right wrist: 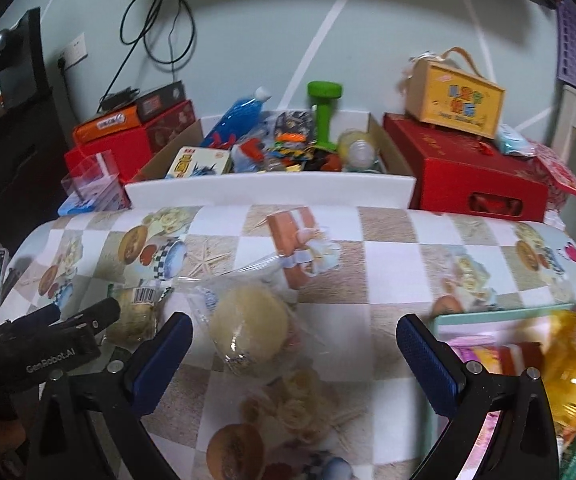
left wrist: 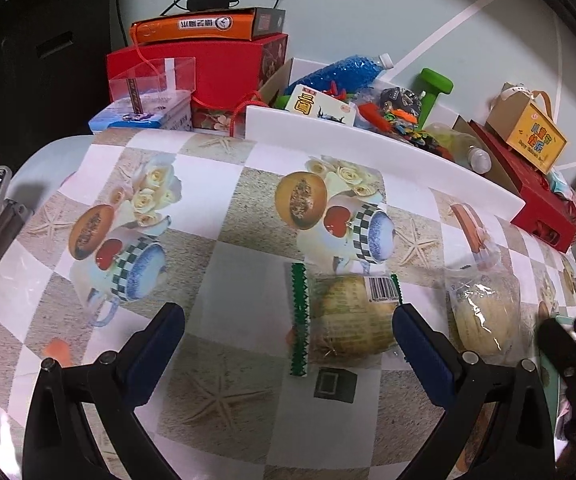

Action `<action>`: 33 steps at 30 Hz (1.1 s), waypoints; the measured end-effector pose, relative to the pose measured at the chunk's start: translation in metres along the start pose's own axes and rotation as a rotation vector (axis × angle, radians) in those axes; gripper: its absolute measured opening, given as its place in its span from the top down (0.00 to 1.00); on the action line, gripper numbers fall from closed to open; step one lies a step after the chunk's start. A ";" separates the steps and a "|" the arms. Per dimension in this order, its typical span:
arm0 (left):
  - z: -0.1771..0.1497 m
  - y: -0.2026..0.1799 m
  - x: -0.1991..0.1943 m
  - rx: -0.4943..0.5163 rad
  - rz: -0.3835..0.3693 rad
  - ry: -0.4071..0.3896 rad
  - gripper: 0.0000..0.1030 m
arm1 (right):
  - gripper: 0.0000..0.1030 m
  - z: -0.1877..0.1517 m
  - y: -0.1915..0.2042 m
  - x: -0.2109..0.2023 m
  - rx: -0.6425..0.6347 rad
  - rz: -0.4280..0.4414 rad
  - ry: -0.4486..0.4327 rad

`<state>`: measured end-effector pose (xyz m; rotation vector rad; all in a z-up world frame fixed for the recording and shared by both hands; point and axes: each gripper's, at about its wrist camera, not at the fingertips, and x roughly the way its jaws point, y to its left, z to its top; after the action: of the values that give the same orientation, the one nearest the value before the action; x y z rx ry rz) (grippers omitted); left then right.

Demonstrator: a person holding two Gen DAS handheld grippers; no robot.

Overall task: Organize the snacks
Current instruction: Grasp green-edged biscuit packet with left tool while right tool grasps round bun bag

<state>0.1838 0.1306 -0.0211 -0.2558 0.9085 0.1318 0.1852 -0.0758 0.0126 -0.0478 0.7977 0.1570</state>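
A pastry in a clear wrapper with green zigzag ends (left wrist: 344, 320) lies on the patterned tablecloth, just inside the right finger of my left gripper (left wrist: 288, 330). That gripper is open and holds nothing. To its right lies a round bun in clear wrap (left wrist: 484, 316). In the right wrist view the same bun (right wrist: 248, 324) sits between the fingers of my open right gripper (right wrist: 296, 330), nearer the left finger and untouched. The green-ended pastry (right wrist: 136, 312) shows beyond the left gripper (right wrist: 68, 328). A mint-rimmed tray (right wrist: 500, 314) at the right holds a yellow packet (right wrist: 568, 360) and other snacks.
A white board (left wrist: 368, 148) stands along the table's far edge before a cardboard box of toys (right wrist: 280, 148), a blue bottle (left wrist: 340, 72) and a green dumbbell (right wrist: 324, 116). Red gift boxes (right wrist: 468, 176) and a tan carton (right wrist: 456, 100) flank it. The right gripper's fingers (left wrist: 560, 344) show at the edge.
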 end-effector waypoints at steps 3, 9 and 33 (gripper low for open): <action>-0.001 -0.002 0.005 -0.008 -0.022 0.013 0.00 | 0.00 0.000 0.004 0.010 -0.016 0.004 0.009; -0.003 -0.007 0.015 -0.007 -0.024 0.039 0.00 | 0.00 -0.006 0.008 0.031 -0.035 0.011 0.043; -0.003 -0.023 0.030 0.035 -0.002 0.044 0.00 | 0.00 -0.017 0.008 0.055 -0.032 0.029 0.076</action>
<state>0.2053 0.1076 -0.0426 -0.2273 0.9530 0.1087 0.2095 -0.0627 -0.0387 -0.0725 0.8724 0.1963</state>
